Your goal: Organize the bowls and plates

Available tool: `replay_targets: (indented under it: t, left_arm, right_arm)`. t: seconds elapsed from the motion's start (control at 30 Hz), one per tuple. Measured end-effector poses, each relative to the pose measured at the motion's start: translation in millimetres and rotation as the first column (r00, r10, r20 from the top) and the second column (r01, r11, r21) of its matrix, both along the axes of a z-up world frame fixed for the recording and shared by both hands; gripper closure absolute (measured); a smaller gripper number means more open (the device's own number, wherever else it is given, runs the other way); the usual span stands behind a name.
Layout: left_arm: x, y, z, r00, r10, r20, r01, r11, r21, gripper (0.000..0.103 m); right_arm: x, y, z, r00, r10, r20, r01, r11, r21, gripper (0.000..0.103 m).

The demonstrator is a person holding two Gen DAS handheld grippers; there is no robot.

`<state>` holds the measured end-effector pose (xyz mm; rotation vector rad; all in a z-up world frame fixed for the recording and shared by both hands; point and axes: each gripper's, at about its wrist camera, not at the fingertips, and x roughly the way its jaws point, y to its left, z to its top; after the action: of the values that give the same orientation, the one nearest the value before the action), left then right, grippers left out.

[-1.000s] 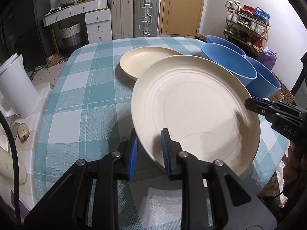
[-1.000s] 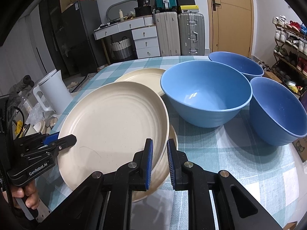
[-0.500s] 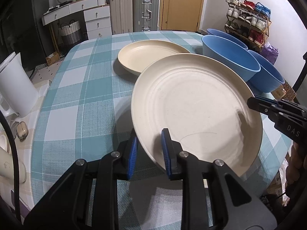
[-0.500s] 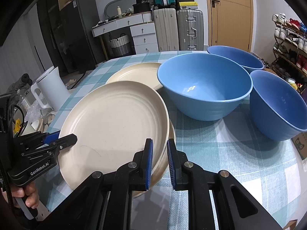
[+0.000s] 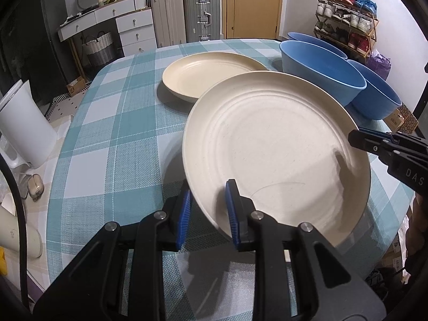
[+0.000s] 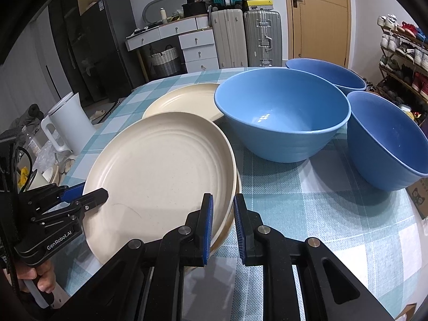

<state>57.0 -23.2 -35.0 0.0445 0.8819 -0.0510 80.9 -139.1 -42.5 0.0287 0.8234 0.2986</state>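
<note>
A large cream plate [image 5: 267, 147] [image 6: 160, 165] hangs tilted over the near part of the checked table [image 5: 107, 147]. My left gripper [image 5: 208, 187] [image 6: 93, 191] is shut on its near-left rim. On the opposite rim my right gripper [image 6: 222, 198] [image 5: 355, 137] is shut. The rim of a second cream plate [image 6: 239, 184] shows just under it; I cannot tell whether the right pads touch that one. A third cream plate [image 5: 208, 77] [image 6: 184, 101] lies farther back. Three blue bowls [image 6: 281, 112] [image 6: 388, 139] [image 6: 326, 75] stand to the right.
A white kettle [image 5: 21, 125] [image 6: 69, 123] stands on a lower surface left of the table. Suitcases [image 5: 187, 16], white drawers and a door line the far wall, with a shoe rack [image 5: 347, 13] on the right. A hand [image 6: 42, 281] grips the left gripper's handle.
</note>
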Motion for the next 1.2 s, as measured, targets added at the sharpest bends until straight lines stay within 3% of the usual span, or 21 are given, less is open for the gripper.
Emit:
replay_targets:
  t: [1.2]
  left_arm:
    - [1.5,-9.2,-13.8,1.0,-0.004,-0.015,0.006,0.996,0.088,0.079]
  right_arm:
    - [6.3,-2.2,-10.1,1.0,-0.011,-0.016,0.011,1.0,-0.002,0.086]
